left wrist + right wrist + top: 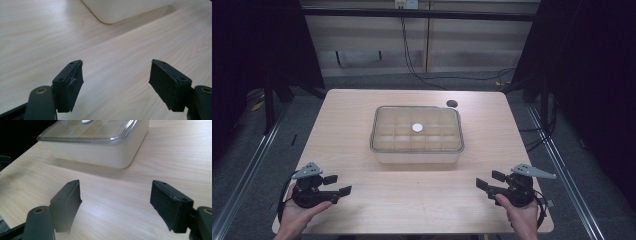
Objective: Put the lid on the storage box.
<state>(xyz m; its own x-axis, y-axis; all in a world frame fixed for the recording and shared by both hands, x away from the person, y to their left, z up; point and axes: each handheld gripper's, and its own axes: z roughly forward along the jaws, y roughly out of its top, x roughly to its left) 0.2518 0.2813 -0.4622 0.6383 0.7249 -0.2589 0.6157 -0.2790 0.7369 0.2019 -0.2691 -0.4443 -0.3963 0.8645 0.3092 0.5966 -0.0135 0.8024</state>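
While nothing is gripped, you are at the start.
Left gripper (334, 186) and right gripper (491, 181) fingers spread at the tabletop (342, 107) near corners; next, likely approach the lidded box (417, 134).

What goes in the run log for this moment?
left tongs: open, empty | right tongs: open, empty | lidded box: mid-table, untouched | table

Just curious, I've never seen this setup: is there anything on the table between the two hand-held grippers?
No. In the high view, only bare wood lies between the left hand-held gripper and the right hand-held gripper; the lidded box sits farther back.
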